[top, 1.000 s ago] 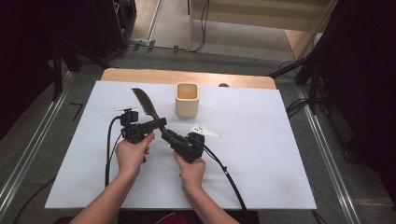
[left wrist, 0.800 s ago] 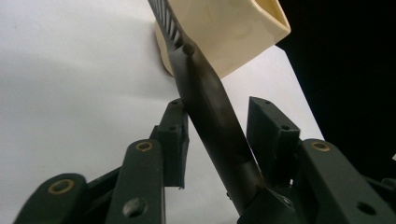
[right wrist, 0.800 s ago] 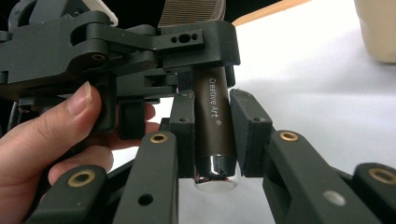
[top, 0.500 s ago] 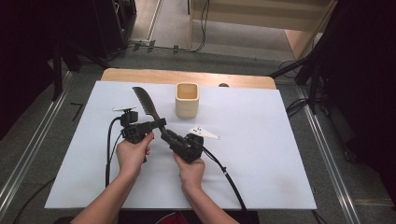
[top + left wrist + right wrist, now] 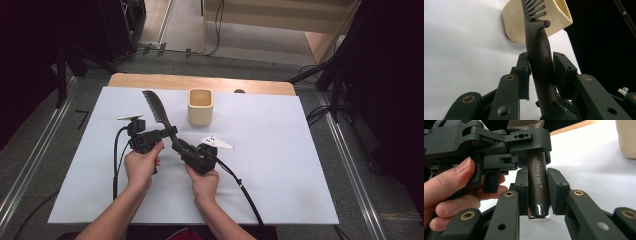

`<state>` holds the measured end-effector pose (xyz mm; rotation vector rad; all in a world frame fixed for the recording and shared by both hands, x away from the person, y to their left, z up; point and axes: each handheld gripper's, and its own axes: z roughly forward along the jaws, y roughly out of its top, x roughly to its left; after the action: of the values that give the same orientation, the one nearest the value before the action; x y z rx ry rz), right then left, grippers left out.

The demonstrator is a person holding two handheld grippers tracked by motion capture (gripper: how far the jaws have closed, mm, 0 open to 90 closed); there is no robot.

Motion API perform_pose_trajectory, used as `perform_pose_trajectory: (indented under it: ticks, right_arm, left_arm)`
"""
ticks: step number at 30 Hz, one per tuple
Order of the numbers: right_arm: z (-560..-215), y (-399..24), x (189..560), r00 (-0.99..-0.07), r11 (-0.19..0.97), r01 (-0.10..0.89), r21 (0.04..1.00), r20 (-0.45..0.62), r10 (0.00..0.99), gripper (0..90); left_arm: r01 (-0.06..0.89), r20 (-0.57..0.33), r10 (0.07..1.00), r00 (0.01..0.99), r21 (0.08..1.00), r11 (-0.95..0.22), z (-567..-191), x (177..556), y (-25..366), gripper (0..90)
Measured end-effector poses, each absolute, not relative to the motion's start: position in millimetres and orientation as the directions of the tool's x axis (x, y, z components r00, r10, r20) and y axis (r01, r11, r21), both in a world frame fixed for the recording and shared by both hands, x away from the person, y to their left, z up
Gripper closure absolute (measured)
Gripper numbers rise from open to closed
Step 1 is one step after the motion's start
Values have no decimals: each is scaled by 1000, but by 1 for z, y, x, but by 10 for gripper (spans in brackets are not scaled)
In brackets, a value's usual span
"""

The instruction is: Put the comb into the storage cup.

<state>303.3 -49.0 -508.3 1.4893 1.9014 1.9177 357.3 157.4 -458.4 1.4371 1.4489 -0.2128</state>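
- Comb (image 5: 156, 111) is held clear of the white counter (image 5: 280, 170), between the person's two hands, its toothed end pointing away toward the far left.
- Right claw (image 5: 537, 195) is clenched on the butt of the comb's brown handle; both pads press its sides, and the shiny end cap sits just below them.
- Left claw (image 5: 541, 72) has just been closing, with the handle between its jaws, higher up near the teeth. In the left gripper view one pad touches the handle while the other seems a sliver off, so the grip looks nearly seated rather than firm.
- Cup (image 5: 200, 107), cream and square-mouthed, stands upright near the comb, just to the right of its teeth and apart from them.
- Judging from this, the comb is already lifted and a hand-over from right to left is under way.
- Left to do, as a guess: the left claw takes the weight, the right one lets go, and the comb goes into the cup.
- Both hands look steady.
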Motion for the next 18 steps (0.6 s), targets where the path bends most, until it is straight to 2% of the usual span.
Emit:
perform_pose_trajectory:
  ticks: [13,15,17,18]
  right_arm:
    - [-504,-47,302,-553,-197,532,823,514,655,686]
    - [-501,-47,302,-558,-182,527,830,500,662,645]
    - [-497,-48,303,-567,-170,536,827,502,653,545]
    - [-496,-48,304,-570,-162,544,824,504,649,532]
  left_arm:
    - [817,-790,564,239,478,323,-459,355,161,733]
    - [816,-790,564,242,480,322,-459,355,162,735]
    - [814,-786,566,247,486,320,-459,355,163,735]
    - [811,-782,570,250,491,319,-458,355,163,735]
